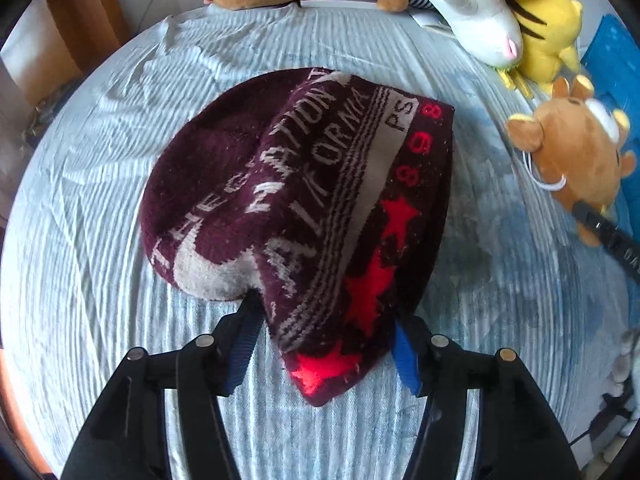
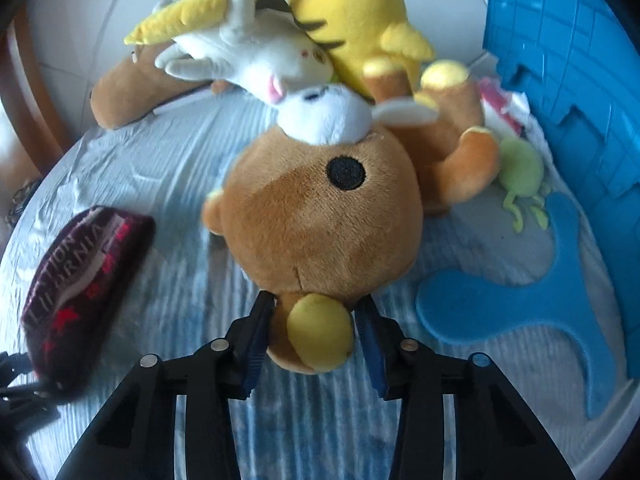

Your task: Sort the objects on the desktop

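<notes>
The left gripper (image 1: 326,328) has its two black fingers closed on the near edge of the hat (image 1: 304,208). The hat is dark red with white letters and red stars. It lies right in front of this gripper on the pale blue striped cloth (image 1: 100,240), and the blue pads (image 1: 406,354) press its rim from both sides.

The right gripper (image 2: 316,328) is partly closed on the bear (image 2: 320,224). Its fingers squeeze the bear's ear, the brown and yellow one closest to the camera. The bear's head fills the space just ahead of this gripper, with its black eye facing up. The bear looks a bit blurry.

Beyond the bear, farther from the right gripper, lie a white toy (image 2: 256,60) and a yellow toy (image 2: 356,20), touching each other. A long brown toy (image 2: 132,88) lies behind them to the left. A small green toy (image 2: 520,172) sits ahead to the right, beside a blue basket (image 2: 560,80). A flat blue shape (image 2: 500,304) lies on the cloth to the right of the gripper. The hat sits off to its left.
</notes>
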{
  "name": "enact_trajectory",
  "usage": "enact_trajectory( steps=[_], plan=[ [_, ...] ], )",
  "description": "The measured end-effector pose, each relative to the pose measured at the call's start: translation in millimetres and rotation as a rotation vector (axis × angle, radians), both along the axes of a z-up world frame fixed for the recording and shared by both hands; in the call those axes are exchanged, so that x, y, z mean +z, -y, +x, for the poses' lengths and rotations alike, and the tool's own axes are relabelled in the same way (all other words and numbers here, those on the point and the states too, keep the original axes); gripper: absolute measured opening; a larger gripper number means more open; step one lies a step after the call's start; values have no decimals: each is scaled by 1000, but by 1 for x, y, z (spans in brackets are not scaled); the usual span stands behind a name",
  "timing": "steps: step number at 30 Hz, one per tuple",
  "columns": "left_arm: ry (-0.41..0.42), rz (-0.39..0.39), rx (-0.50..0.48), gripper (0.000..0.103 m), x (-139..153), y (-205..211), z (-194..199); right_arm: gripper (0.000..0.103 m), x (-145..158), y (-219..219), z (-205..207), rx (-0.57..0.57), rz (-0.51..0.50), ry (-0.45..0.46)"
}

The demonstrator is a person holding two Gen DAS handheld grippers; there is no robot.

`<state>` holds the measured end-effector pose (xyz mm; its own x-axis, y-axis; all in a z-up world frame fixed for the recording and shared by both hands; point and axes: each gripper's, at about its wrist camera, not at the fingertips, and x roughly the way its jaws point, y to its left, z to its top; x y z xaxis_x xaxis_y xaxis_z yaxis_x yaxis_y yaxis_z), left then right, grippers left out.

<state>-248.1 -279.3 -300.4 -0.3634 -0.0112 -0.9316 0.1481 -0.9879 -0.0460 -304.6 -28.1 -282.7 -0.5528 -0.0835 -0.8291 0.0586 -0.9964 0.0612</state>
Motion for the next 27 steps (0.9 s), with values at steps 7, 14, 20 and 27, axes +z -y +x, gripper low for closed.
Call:
enact_trajectory(
  steps=[7, 14, 20, 27],
  plan=[
    [-94, -23, 2, 20, 41, -3, 9, 30, 31, -6, 18, 35, 38, -135],
    [-232, 14, -37, 20, 114, -12, 17, 26, 97, 0, 36, 125, 100, -272],
    [-262, 31, -69, 20, 136, -26, 16, 25, 119, -4, 43, 162, 88, -278],
    [-174, 13, -55, 20, 100, -40, 15, 44, 98, -41, 62, 104, -19, -239]
  ],
)
